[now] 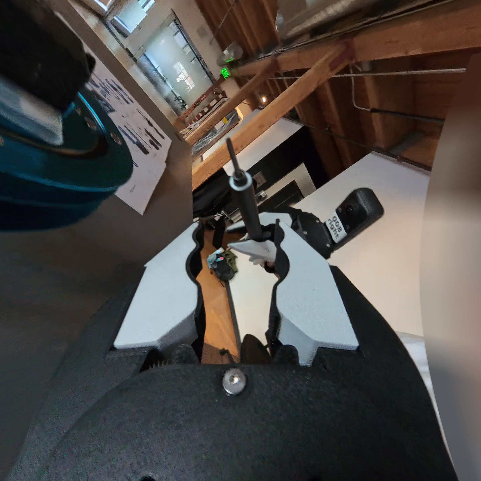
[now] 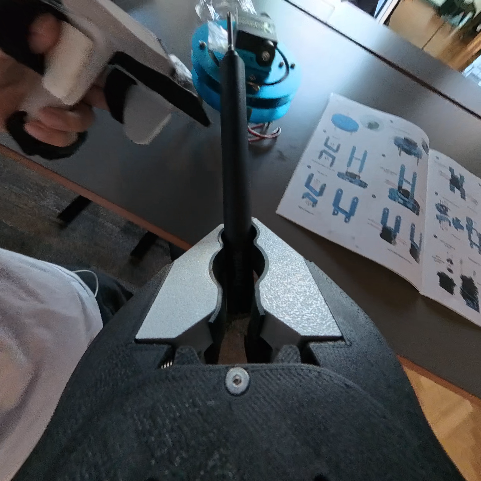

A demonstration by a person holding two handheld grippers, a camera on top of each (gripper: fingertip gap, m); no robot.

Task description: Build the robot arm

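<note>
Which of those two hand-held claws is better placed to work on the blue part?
Probably the right gripper: it is shut on the screwdriver, whose tip is at the blue base. The left gripper is open and empty.

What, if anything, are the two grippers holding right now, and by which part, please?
The right gripper grips a black screwdriver by the rear of its handle. The left gripper holds nothing; its jaws stand open.

Blue round assembly [image 2: 244,78] and left gripper [image 2: 145,104] crowd table's [image 2: 156,177] far-left end; open booklet [image 2: 385,203] blocks right; bare strip between.
</note>
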